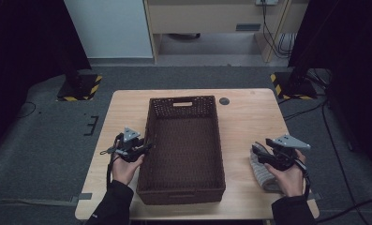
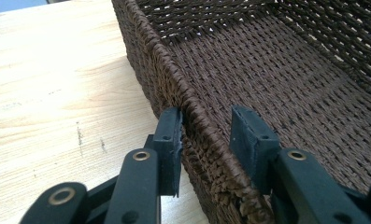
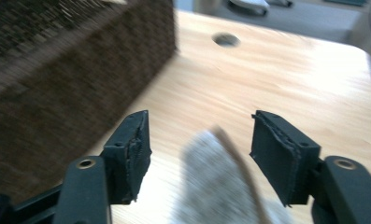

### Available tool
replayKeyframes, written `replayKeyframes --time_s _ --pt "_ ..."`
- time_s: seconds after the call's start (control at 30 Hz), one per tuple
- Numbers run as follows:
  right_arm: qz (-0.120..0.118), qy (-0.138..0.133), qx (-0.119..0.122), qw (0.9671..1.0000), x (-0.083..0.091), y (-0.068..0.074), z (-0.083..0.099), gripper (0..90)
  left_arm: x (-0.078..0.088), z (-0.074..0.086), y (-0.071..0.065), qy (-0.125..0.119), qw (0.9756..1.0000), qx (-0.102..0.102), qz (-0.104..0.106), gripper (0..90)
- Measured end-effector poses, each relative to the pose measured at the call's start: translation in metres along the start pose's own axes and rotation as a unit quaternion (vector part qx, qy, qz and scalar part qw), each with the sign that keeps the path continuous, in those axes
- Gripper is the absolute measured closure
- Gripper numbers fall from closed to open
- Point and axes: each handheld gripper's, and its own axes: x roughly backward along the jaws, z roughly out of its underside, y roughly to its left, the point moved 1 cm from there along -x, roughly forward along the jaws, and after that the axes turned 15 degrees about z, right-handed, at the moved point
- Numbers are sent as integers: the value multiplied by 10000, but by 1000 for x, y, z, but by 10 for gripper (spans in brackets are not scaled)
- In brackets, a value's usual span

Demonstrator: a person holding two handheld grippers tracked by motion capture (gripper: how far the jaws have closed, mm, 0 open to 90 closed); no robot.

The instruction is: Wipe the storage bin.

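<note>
Basket, dark brown woven rectangular one (image 1: 183,154), sits mid-table on light wooden tabletop (image 1: 249,122). Left gripper (image 2: 204,135) straddles its left rim, outer jaw touching the weave, inner jaw apart, so not clamped. Grey folded cloth (image 3: 216,186) lies by the table's near right edge, between the wide-open jaws of right gripper (image 3: 199,154), pads clear of it.

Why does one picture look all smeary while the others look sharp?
Right gripper view: the basket and the grey sock are streaked with motion blur, and glare whitens the table. Left gripper view: crisp weave on the basket's rim, evenly lit. High view: sharp but dim, dark at both sides.
</note>
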Motion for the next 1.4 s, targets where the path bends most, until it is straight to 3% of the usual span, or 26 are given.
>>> replayKeyframes --time_s 0.27,0.4,0.57,0.63,0.77,0.83,0.93,1.0,1.13,1.23,1.4 --pt "48 478 141 9987 -11 -9 28 343 1 1 0 -6 10000 21 11 613" --pt "68 833 189 9963 -17 -13 46 335 1 1 0 8 10000 32 22 600" --pt "51 1225 47 9924 -25 -16 62 347 1 0 2 13 10000 16 12 573" --pt "-45 1275 14 9918 -27 -16 66 412 1 0 2 15 10000 9 6 561" --pt "-217 1401 -85 9899 -26 -16 67 683 1 -1 3 1 10000 39 27 545" --pt "-214 1431 -98 9894 -23 -16 63 763 1 -2 4 -63 9999 102 78 538" --pt "-387 1308 -268 9903 -19 -14 53 777 1 -4 6 -103 9998 119 95 539" --pt "-555 1117 -425 9913 -17 -12 47 777 -1 -4 6 -73 9997 128 171 569" --pt "-824 726 -692 9915 -16 -7 33 772 -3 -4 4 2 9999 53 94 632" --pt "-893 476 -757 9920 -20 -4 21 769 -4 -5 2 66 10000 21 14 650" --pt "-942 304 -800 9919 -26 2 5 768 -4 -8 0 178 9998 -42 -73 667"
